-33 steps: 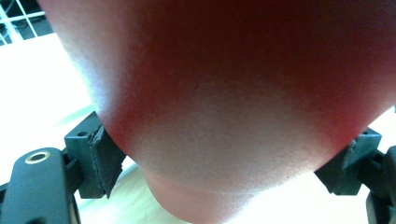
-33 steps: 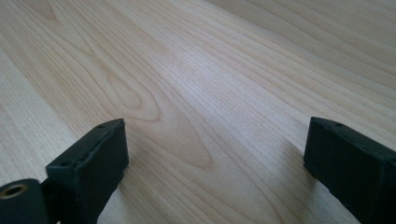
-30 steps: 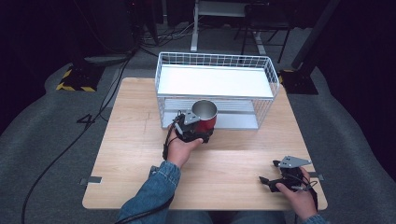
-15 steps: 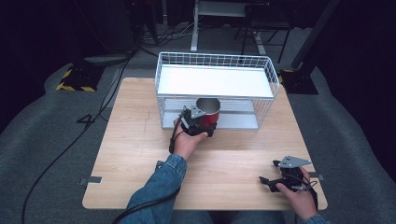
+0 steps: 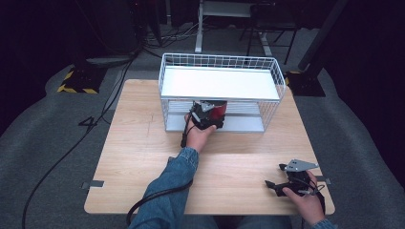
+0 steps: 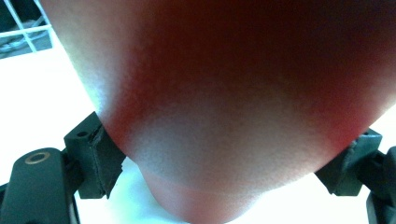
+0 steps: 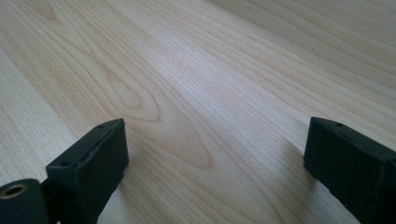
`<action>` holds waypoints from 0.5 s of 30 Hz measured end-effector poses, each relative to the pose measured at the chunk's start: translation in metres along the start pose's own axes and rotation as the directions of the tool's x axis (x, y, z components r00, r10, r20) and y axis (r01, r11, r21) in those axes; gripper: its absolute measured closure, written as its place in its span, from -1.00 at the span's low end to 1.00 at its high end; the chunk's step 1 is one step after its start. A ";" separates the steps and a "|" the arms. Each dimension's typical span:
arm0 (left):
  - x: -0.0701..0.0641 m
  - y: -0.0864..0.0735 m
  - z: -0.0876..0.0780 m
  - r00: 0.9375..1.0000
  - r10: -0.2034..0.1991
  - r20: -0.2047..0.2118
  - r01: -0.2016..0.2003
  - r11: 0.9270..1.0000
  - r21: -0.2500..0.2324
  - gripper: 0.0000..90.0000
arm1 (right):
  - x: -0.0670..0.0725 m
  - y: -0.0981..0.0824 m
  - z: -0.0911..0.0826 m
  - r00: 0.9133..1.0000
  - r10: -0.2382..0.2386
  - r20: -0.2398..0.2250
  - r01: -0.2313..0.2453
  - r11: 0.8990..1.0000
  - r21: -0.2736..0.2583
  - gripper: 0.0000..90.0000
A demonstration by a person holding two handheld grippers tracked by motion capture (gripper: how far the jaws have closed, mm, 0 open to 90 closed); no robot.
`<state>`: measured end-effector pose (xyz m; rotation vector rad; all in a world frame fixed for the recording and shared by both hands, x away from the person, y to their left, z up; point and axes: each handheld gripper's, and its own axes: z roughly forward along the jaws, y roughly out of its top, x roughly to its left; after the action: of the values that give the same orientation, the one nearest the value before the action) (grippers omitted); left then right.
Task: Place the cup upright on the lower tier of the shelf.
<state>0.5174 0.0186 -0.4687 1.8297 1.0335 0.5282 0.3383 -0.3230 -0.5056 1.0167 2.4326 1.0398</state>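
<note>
The white wire shelf rack (image 5: pixel 220 85) sits at the far side of the surface (image 5: pixel 143 157), and over the last second I've carried the red cup (image 5: pixel 218 110) forward off the open wood until it's now under the rack's top shelf, at the lower tier. My left hand-held gripper (image 5: pixel 206 116) is clamped on the cup's sides, its red wall (image 6: pixel 224 93) pressed between both jaws, so I judge this as a placement on that lower shelf, release not yet made. My right hand-held gripper (image 5: pixel 291 180) hasn't budged, resting near the front right corner, jaws spread wide with nothing between them over bare wood (image 7: pixel 201 93).
</note>
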 end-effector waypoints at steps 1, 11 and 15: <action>0.000 0.001 0.002 1.000 -0.003 -0.014 0.003 1.000 0.005 -0.63 | 0.000 0.000 0.000 1.000 0.000 0.000 0.000 1.000 0.000 -0.86; -0.001 0.005 0.022 1.000 0.011 -0.012 -0.011 1.000 0.015 -0.64 | 0.000 0.000 0.000 1.000 0.002 -0.001 -0.002 1.000 0.000 -0.86; -0.001 0.004 0.026 1.000 0.008 -0.002 -0.008 1.000 0.026 -0.64 | 0.000 0.000 0.000 1.000 0.001 -0.001 -0.001 1.000 0.000 -0.86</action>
<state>0.5372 0.0034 -0.4767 1.8576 1.0390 0.5241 0.3383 -0.3230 -0.5056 1.0175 2.4329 1.0415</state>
